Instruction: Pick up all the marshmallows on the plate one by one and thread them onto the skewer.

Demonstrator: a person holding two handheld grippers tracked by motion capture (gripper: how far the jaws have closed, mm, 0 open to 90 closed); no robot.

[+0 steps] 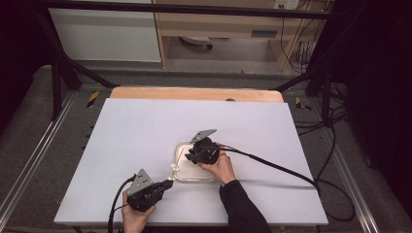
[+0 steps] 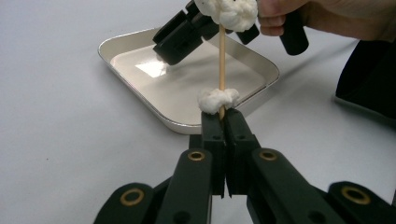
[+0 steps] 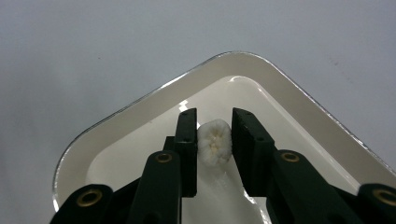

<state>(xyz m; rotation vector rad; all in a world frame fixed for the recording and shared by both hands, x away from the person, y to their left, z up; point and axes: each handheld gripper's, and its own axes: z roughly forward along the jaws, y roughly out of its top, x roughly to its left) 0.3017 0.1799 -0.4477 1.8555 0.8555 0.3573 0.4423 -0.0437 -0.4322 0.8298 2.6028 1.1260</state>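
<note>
A thin wooden skewer stands upright with my left gripper shut on its lower end. One white puffy piece sits on the skewer just above the jaws. A second white piece is at the skewer's top, and my right gripper is shut on this piece from both sides. Both hang over the near left corner of a shallow silver tray. In the high view my left gripper is at the tray's near left corner and my right gripper is over its middle.
The tray holds nothing else and lies on a white board covering the table. Cables trail from both grippers, the right one across the board to the right edge. A wooden strip runs along the far edge.
</note>
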